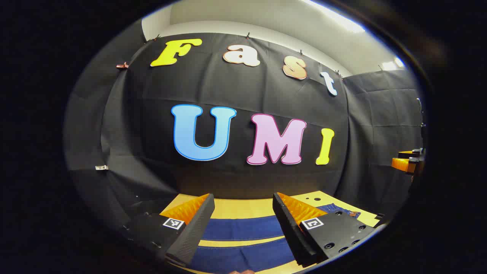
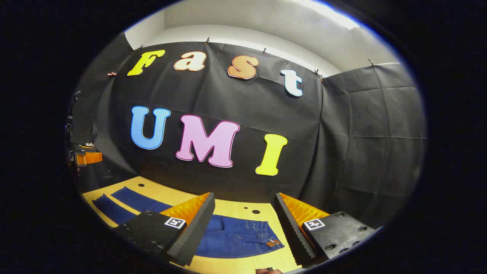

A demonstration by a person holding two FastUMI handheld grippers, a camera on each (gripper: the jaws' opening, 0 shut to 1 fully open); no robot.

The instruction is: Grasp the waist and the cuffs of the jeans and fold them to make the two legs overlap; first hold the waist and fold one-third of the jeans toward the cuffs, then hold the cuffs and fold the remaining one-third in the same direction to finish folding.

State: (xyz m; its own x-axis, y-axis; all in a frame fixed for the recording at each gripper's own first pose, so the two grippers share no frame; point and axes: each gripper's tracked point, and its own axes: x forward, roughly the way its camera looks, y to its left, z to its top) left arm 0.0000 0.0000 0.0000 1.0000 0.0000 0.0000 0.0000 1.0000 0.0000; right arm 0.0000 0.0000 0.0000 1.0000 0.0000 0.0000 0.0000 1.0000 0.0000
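Dark blue jeans point(image 1: 243, 239) lie flat on the yellow table point(image 1: 243, 208), the two legs spread apart with a strip of table between them. In the right gripper view the jeans point(image 2: 232, 236) show their waist with a brown patch at the right end, and the legs run off to the left. My left gripper point(image 1: 243, 224) hangs open above the legs, holding nothing. My right gripper point(image 2: 243, 224) hangs open above the waist end, also holding nothing. The other gripper point(image 2: 85, 156) shows far off at the left edge of the right gripper view.
Black cloth walls close in the table at the back and sides. Small dark holes point(image 2: 255, 211) mark the tabletop near the waist. The other gripper's orange part point(image 1: 407, 163) shows at the right edge of the left gripper view.
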